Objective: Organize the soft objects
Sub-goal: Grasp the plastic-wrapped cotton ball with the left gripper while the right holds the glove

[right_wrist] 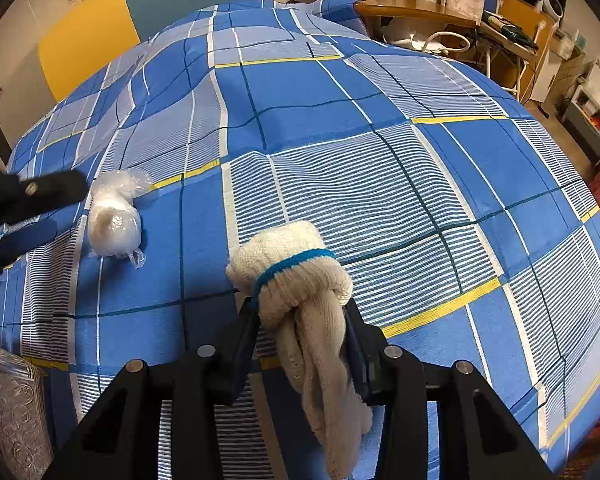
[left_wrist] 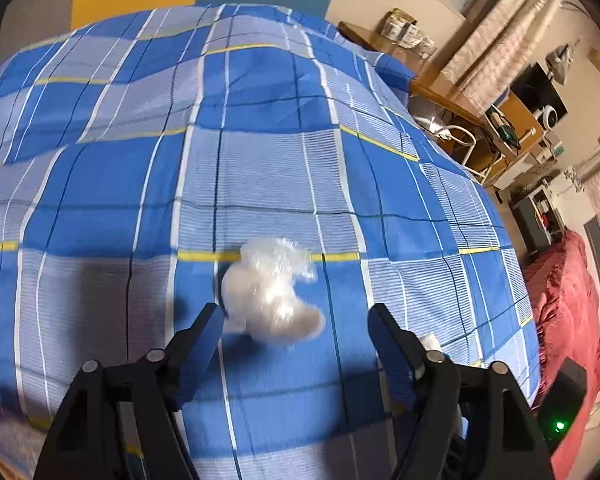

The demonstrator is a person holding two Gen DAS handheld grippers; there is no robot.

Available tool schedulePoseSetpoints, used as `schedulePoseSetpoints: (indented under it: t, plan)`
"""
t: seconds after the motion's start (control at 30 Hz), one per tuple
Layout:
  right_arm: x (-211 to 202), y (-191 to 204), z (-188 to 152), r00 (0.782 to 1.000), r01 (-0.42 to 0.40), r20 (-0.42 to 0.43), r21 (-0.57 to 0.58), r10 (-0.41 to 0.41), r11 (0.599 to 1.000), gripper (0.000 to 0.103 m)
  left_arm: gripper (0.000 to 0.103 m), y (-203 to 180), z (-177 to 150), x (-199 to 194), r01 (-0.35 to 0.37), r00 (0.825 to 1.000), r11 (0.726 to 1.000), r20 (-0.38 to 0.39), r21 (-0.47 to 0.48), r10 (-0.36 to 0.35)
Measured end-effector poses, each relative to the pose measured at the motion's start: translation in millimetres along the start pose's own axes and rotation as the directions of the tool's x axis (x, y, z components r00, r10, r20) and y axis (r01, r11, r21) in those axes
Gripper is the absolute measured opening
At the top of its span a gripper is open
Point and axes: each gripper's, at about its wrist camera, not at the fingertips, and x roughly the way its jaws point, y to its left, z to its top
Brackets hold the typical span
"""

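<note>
Knitted cream glove bundle [right_wrist: 296, 276], knotted, blue-banded, nubbly, pinched between the right tongs [right_wrist: 300, 320] above the bed [right_wrist: 380, 160]. Glossy crinkled plastic-wrapped white wad [left_wrist: 270, 292], lumpy and rounded, lying on the blue plaid bedcover, just ahead of the spread, empty left tongs [left_wrist: 296, 316], nearer their left tip. Clear patterned glass dish [right_wrist: 12, 408] at the bed's near left edge.

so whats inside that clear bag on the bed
The bag holds a soft white wad, seen through the plastic. What the wad is cannot be told; its underside is hidden against the blue checked bedspread.
</note>
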Motion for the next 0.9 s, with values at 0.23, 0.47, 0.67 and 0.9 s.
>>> schedulePoseSetpoints:
  t: [0.23,0.47,0.67,0.9]
  plan:
    - [2,-1,0,1.000,-0.003,-0.008,0.003,0.003,1.000,0.043,0.080,-1,5,21,-0.018,1.000,0.998,-0.023,0.065,0.020]
    - [3,-1,0,1.000,-0.009,-0.019,0.010,0.009,1.000,0.044,0.079,-1,5,39,-0.038,0.998,0.996,-0.041,0.082,0.042]
    - [5,-3,1,1.000,-0.017,-0.023,0.018,0.017,1.000,0.044,0.051,7,-3,54,-0.074,0.994,0.994,-0.078,0.077,0.080]
    - [6,-5,1,0.999,-0.026,-0.023,0.025,0.026,0.999,0.044,0.037,15,-12,42,-0.058,0.996,0.998,-0.063,0.026,0.060]
